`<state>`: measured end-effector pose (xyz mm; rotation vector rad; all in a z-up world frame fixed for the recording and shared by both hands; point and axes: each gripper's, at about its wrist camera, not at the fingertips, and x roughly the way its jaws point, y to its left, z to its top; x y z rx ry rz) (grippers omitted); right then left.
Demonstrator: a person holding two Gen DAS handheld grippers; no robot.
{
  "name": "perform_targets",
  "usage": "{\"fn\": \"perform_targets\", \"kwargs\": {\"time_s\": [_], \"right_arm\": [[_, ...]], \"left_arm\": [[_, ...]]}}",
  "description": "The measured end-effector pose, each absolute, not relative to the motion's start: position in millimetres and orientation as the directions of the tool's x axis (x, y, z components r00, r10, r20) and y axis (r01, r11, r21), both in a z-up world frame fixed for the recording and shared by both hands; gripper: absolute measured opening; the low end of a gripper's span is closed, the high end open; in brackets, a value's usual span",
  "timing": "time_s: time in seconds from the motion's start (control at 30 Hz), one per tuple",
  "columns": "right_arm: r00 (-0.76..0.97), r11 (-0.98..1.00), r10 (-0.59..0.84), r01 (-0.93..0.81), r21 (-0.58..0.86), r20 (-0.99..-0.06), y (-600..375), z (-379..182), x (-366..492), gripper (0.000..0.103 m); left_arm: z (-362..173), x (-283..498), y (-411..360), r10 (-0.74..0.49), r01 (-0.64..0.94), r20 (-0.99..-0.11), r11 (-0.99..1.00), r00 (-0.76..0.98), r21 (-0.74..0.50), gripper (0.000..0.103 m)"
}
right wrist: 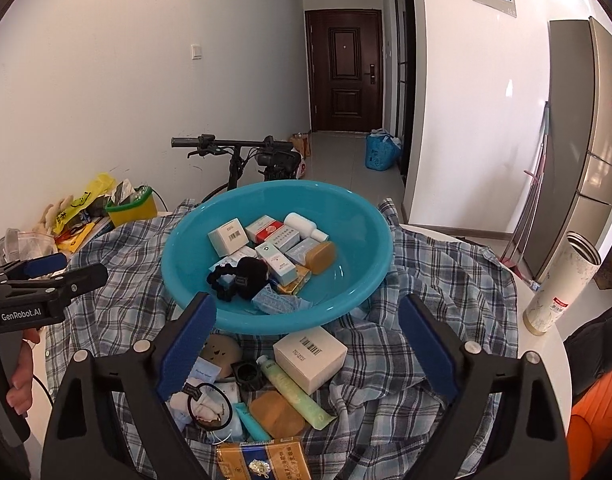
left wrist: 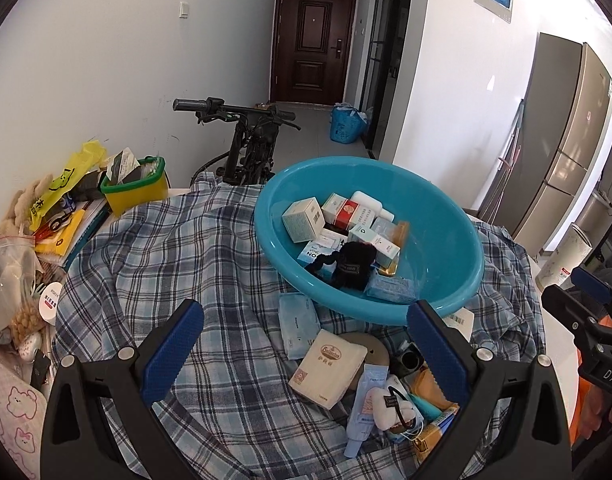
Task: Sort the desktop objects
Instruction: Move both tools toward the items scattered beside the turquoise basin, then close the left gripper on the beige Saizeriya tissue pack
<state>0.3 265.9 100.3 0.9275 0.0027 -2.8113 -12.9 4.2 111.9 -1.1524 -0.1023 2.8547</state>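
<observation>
progress: partway, by my read; sorting into the basin has begun but is not finished
basin (right wrist: 370, 280): blue, sits on the plaid cloth (left wrist: 177, 264) over the surface, far side of the loose pile
done: basin already holds several small boxes (right wrist: 229, 236), a white bottle (right wrist: 301, 224), a black scrunchie (right wrist: 241, 276), flat packets
left: loose pile just in front of the basin: white box (right wrist: 310, 356), green tube (right wrist: 297, 392), tissue pack (left wrist: 326, 368), blue tube (left wrist: 364, 408), gold packet (right wrist: 261, 460), hair tie on white card (right wrist: 205, 400), more
left tongs (left wrist: 306, 344): jaws wide apart, nothing between, over the pile
right tongs (right wrist: 306, 340): jaws apart, gripping nothing, white box and tube below
left edge clutter (left wrist: 133, 188): yellow-green bin, bags; role in the sort unclear
</observation>
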Motion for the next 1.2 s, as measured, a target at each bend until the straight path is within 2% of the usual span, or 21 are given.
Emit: {"fn": "perform_targets", "kwargs": {"time_s": [0.27,0.37,0.43,0.6,0.67,0.73,0.77,0.97,1.07,1.2], "right_arm": [[-0.768,-0.985,-0.163,0.163,0.057,-0.619,269,80,0,0.091],[-0.762,-0.984,-0.166,0.164,0.061,-0.626,269,76,0,0.09],[-0.758,-0.984,-0.168,0.165,0.064,-0.63,270,74,0,0.088],[-0.745,-0.984,-0.171,0.166,0.069,-0.645,270,65,-2,0.084],[-0.738,-0.983,-0.177,0.171,0.074,-0.651,270,62,-2,0.079],[-0.733,-0.981,-0.185,0.178,0.078,-0.655,269,58,-3,0.072],[-0.731,-0.98,-0.189,0.182,0.08,-0.656,269,57,-3,0.07],[-0.718,-0.976,-0.201,0.207,0.071,-0.666,264,51,-4,0.056],[-0.711,-0.974,-0.205,0.216,0.068,-0.673,261,46,-4,0.05],[-0.697,-0.973,-0.208,0.217,0.075,-0.686,261,38,-7,0.05]], "left_arm": [[84,-13,14,0.097,-0.087,-0.737,-0.995,-0.669,-0.052,0.103],[75,-16,14,0.132,-0.11,-0.76,-0.991,-0.636,-0.08,0.102],[69,-16,15,0.127,-0.113,-0.77,-0.991,-0.625,-0.072,0.096],[56,-19,16,0.12,-0.121,-0.79,-0.991,-0.602,-0.059,0.093],[50,-21,16,0.128,-0.133,-0.799,-0.989,-0.588,-0.06,0.085],[42,-24,18,0.152,-0.163,-0.821,-0.984,-0.55,-0.072,0.068],[37,-27,18,0.152,-0.167,-0.835,-0.983,-0.529,-0.074,0.065],[13,-35,19,0.163,-0.176,-0.861,-0.98,-0.481,-0.087,0.065],[4,-40,16,0.171,-0.171,-0.866,-0.98,-0.47,-0.101,0.08],[-9,-49,17,0.167,-0.176,-0.874,-0.98,-0.456,-0.095,0.084]]}}
